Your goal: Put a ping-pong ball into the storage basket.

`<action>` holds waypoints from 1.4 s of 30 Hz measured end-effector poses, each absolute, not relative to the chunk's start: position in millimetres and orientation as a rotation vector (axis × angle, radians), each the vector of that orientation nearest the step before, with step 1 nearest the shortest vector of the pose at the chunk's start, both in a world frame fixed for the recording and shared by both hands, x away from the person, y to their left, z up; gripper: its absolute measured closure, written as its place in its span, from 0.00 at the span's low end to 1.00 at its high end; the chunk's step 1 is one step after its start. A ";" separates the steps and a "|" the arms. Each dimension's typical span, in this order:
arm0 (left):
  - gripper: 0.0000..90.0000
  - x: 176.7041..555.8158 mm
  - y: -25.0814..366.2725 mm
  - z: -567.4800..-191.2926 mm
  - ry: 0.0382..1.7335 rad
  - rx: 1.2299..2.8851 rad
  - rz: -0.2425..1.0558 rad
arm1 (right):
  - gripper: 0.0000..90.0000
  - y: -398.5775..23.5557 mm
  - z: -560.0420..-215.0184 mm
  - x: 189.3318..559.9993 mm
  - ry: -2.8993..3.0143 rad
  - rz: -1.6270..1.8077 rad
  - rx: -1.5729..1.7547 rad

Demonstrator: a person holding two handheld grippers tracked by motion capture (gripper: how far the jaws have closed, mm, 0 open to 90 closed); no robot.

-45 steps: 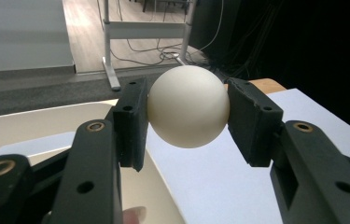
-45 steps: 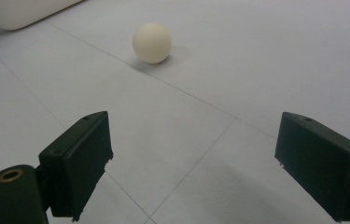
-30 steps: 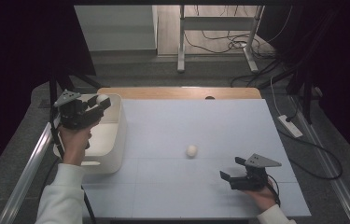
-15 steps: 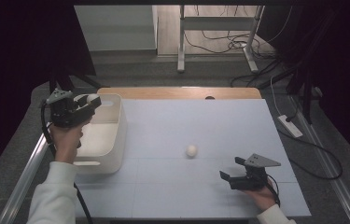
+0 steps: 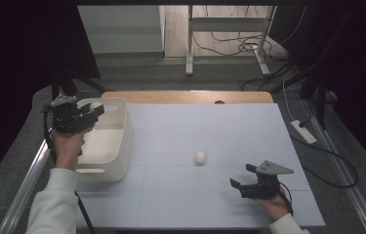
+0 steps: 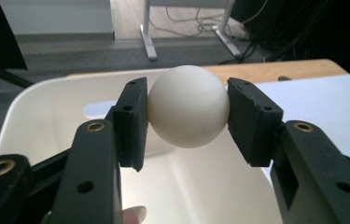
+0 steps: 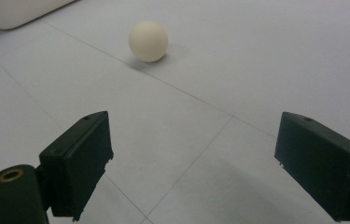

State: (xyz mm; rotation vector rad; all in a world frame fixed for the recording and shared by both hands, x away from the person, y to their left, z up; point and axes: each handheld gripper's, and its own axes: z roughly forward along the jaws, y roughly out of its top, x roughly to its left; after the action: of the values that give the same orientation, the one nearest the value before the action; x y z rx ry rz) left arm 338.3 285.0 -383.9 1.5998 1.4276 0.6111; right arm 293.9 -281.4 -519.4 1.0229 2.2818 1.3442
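My left gripper (image 5: 94, 110) (image 6: 187, 116) is shut on a cream-white ball (image 6: 187, 106) (image 5: 95, 105) and holds it over the white bin (image 5: 120, 141) (image 6: 37, 100) at the table's left. A second cream-white ball (image 5: 200, 157) (image 7: 148, 40) lies on the pale blue table top near the middle. My right gripper (image 5: 237, 184) (image 7: 196, 163) rests low near the front right of the table, open, with nothing between its jaws; that ball lies some way ahead of it.
The table (image 5: 195, 126) has a wooden strip (image 5: 185, 97) along its far edge. Beyond it stand a desk frame (image 5: 190, 44) and loose cables (image 5: 234, 46) on the floor. A power strip (image 5: 303, 131) lies off the table's right side.
My left gripper has carried its ball a little left and back, from the bin's inner side to over the bin. The right gripper and the loose ball have kept still.
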 end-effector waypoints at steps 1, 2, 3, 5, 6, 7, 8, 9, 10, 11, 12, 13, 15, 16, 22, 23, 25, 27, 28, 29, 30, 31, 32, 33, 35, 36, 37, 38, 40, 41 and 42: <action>0.56 339.0 285.1 -384.9 1.430 1.609 0.607 | 0.12 -281.4 -519.4 293.9 2.281 1.344 1.024; 0.56 339.4 284.7 -385.9 1.435 1.615 0.602 | 0.12 -281.3 -519.4 294.0 2.281 1.343 1.024; 0.56 339.9 284.3 -386.7 1.441 1.623 0.598 | 0.12 -281.2 -519.5 294.0 2.282 1.343 1.024; 0.56 340.9 283.7 -388.1 1.447 1.642 0.592 | 0.12 -281.1 -519.5 294.1 2.283 1.338 1.022; 0.56 341.3 283.4 -388.5 1.451 1.648 0.589 | 0.12 -281.0 -519.5 294.1 2.283 1.337 1.021; 0.56 341.6 283.6 -388.8 1.451 1.657 0.591 | 0.12 -281.0 -519.6 294.1 2.283 1.337 1.021; 0.56 341.9 283.0 -389.3 1.459 1.663 0.592 | 0.12 -281.0 -519.5 294.1 2.283 1.337 1.022; 0.56 342.1 282.4 -389.8 1.463 1.668 0.592 | 0.12 -281.0 -519.6 294.1 2.283 1.337 1.022; 0.56 342.4 282.0 -390.2 1.465 1.671 0.589 | 0.12 -280.9 -519.7 294.1 2.284 1.336 1.021; 0.56 343.0 281.7 -390.8 1.467 1.677 0.583 | 0.12 -280.9 -519.7 294.1 2.284 1.337 1.021; 0.56 343.7 281.6 -391.3 1.468 1.686 0.579 | 0.12 -280.9 -519.7 294.1 2.285 1.337 1.020; 0.56 344.1 281.1 -391.9 1.474 1.689 0.574 | 0.12 -280.9 -519.7 294.1 2.284 1.338 1.020; 0.56 345.0 280.5 -392.8 1.480 1.694 0.565 | 0.12 -280.9 -519.7 294.1 2.285 1.337 1.019; 0.56 345.2 280.3 -393.0 1.484 1.695 0.564 | 0.12 -280.9 -519.7 294.1 2.285 1.337 1.019; 0.56 346.3 280.5 -393.9 1.490 1.706 0.555 | 0.12 -280.6 -519.7 293.9 2.287 1.340 1.013; 0.56 346.2 280.7 -393.8 1.489 1.706 0.554 | 0.12 -280.6 -519.8 293.8 2.288 1.340 1.013; 0.56 345.8 280.7 -393.5 1.491 1.698 0.555 | 0.12 -280.7 -519.7 293.8 2.288 1.340 1.014; 0.56 345.4 280.7 -393.3 1.491 1.697 0.558 | 0.12 -280.8 -519.6 293.8 2.288 1.340 1.014; 0.55 344.7 280.6 -393.1 1.489 1.691 0.566 | 0.12 -280.9 -519.6 293.9 2.287 1.341 1.013; 0.53 344.2 280.6 -392.8 1.488 1.685 0.571 | 0.12 -280.8 -519.6 293.9 2.286 1.344 1.015; 0.43 343.4 280.7 -392.1 1.485 1.681 0.575 | 0.12 -280.7 -519.4 293.7 2.285 1.355 1.017; 0.43 342.9 280.5 -391.7 1.482 1.672 0.576 | 0.12 -280.7 -519.4 293.7 2.285 1.355 1.017; 0.38 341.6 280.0 -390.9 1.472 1.658 0.568 | 0.12 -280.7 -519.2 293.5 2.284 1.356 1.016; 0.33 340.7 279.9 -390.3 1.468 1.654 0.564 | 0.12 -280.8 -519.0 293.4 2.283 1.358 1.017; 0.27 337.8 279.7 -388.7 1.457 1.634 0.559 | 0.12 -281.4 -519.0 293.4 2.281 1.359 1.022; 0.24 336.2 279.5 -388.0 1.446 1.617 0.550 | 0.12 -282.1 -518.7 293.2 2.279 1.363 1.027; 0.24 334.5 279.6 -387.0 1.433 1.609 0.540 | 0.12 -282.1 -518.7 293.2 2.279 1.363 1.027; 0.23 332.4 279.1 -385.6 1.419 1.596 0.527 | 0.12 -282.6 -518.5 292.9 2.279 1.361 1.026; 0.22 328.6 277.8 -382.7 1.390 1.583 0.517 | 0.12 -283.5 -518.5 291.9 2.277 1.364 1.032; 0.22 326.9 277.0 -381.6 1.376 1.576 0.512 | 0.12 -284.5 -518.4 291.3 2.274 1.362 1.033; 0.22 323.4 275.3 -379.2 1.343 1.563 0.503 | 0.12 -284.9 -518.4 290.9 2.270 1.367 1.037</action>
State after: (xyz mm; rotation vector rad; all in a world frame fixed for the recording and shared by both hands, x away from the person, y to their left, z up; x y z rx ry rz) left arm 323.4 275.3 -379.2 1.5631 1.3428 0.5028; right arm 290.9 -284.9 -518.4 1.0372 2.2705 1.3675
